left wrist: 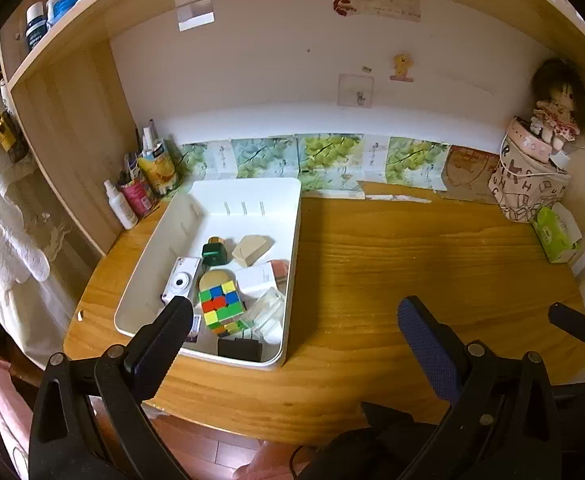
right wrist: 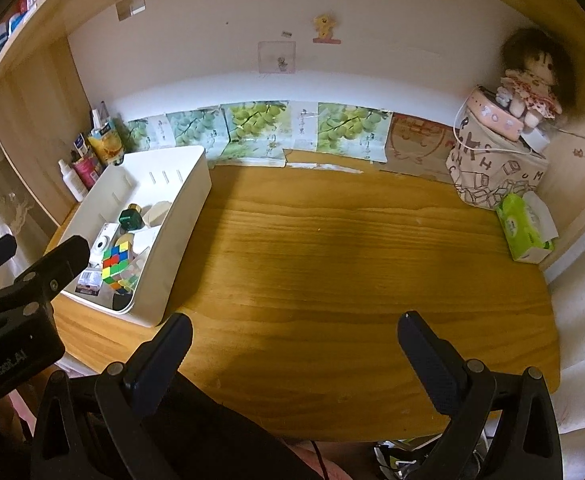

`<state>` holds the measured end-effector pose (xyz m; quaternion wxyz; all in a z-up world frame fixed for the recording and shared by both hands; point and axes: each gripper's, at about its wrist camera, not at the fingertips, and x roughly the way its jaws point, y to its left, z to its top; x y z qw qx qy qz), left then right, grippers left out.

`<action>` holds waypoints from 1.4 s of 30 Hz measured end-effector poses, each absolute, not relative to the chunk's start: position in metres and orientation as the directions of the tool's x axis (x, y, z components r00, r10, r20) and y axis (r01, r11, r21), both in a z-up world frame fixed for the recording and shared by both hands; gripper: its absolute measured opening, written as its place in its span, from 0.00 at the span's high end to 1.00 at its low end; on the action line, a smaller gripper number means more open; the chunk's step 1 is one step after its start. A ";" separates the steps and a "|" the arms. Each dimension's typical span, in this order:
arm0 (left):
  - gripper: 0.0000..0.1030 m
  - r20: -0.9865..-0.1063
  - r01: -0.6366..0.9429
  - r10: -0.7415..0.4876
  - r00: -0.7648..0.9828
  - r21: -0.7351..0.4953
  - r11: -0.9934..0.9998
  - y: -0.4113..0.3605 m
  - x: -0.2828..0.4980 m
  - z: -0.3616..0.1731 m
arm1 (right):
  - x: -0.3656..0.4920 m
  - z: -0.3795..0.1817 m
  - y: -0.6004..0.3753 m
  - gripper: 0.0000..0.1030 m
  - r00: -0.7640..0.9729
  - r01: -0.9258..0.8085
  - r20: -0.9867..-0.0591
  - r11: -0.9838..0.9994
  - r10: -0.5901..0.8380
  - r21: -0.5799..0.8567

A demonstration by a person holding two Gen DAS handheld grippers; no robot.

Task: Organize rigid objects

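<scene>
- The white bin (left wrist: pixel 292 240) sits at the left-centre of the left wrist view, on the wooden desk (left wrist: pixel 432 272); in the right wrist view it lies at the left, its long side running toward the upper middle (right wrist: pixel 180 224).
- Inside the bin, crowded toward its near end, are a colour cube (left wrist: pixel 221 304), a white camera (left wrist: pixel 180 280), a dark green block (left wrist: pixel 214 254), a tan wooden piece (left wrist: pixel 252 249), a white box (left wrist: pixel 258 278), a clear plastic case (left wrist: pixel 270 310) and a black item (left wrist: pixel 239 350) at the near wall.
- The far half of the bin is bare white floor.
- The left gripper (left wrist: pixel 296 312) is spread wide with nothing between its fingers; its left finger (left wrist: pixel 160 344) overlaps the near corner of the bin in the picture, just beside the camera and cube, while the other finger, padded blue, lies over bare desk to the right of the bin.
- The right gripper (right wrist: pixel 294 334) is also spread wide and holds nothing; both fingers lie over bare desk at the bottom of its frame, the bin up and to the left of the left finger (right wrist: pixel 160 356).
- A green tissue pack (right wrist: pixel 526 228), a patterned fabric bag (right wrist: pixel 496 168) and a doll (right wrist: pixel 532 80) sit at the right edge.
- Bottles (left wrist: pixel 122 204) and cartons stand in the corner behind the bin, at the left.
</scene>
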<state>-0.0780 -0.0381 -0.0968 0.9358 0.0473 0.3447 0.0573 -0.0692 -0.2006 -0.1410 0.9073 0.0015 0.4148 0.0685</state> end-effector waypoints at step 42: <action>0.01 -0.671 0.002 0.073 0.738 0.110 0.994 0.064 -0.050 -0.090 | -0.051 -0.141 -0.090 0.00 0.584 -0.092 -0.808 0.995 0.075 0.026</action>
